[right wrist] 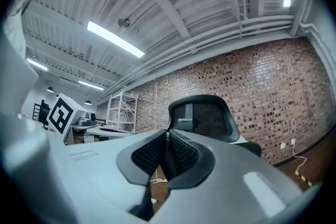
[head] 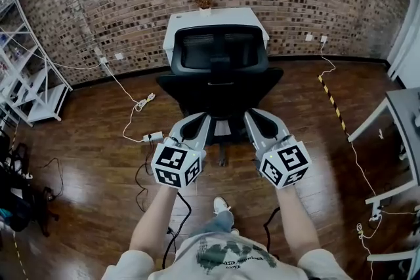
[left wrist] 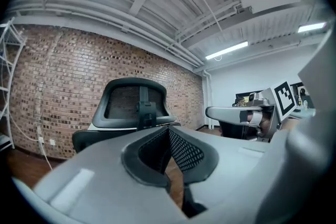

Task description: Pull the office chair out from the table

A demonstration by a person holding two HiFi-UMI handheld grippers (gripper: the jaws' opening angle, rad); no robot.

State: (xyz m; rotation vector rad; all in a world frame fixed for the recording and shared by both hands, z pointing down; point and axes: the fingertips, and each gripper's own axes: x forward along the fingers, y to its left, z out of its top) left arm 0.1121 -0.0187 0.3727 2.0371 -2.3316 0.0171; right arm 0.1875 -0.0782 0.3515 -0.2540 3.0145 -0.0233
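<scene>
The black mesh-backed office chair point(head: 220, 69) stands against the white table point(head: 190, 20) by the brick wall, its back towards me. Both grey grippers are held side by side in front of me, pointing at the chair. My left gripper point(head: 199, 119) is shut with nothing between its pads, and the chair point(left wrist: 134, 105) appears a little way beyond its tips point(left wrist: 168, 132). My right gripper point(head: 253, 116) is likewise shut and empty, with the chair point(right wrist: 205, 118) ahead of its tips point(right wrist: 167, 137). Neither gripper touches the chair.
A power strip point(head: 152, 137) and loose cables lie on the wooden floor left of the chair. A white shelf rack point(head: 33, 75) stands at the far left, a grey desk point(head: 403, 115) at the right. Striped tape point(head: 331, 101) runs across the floor. A small plant point(head: 205, 1) sits on the table.
</scene>
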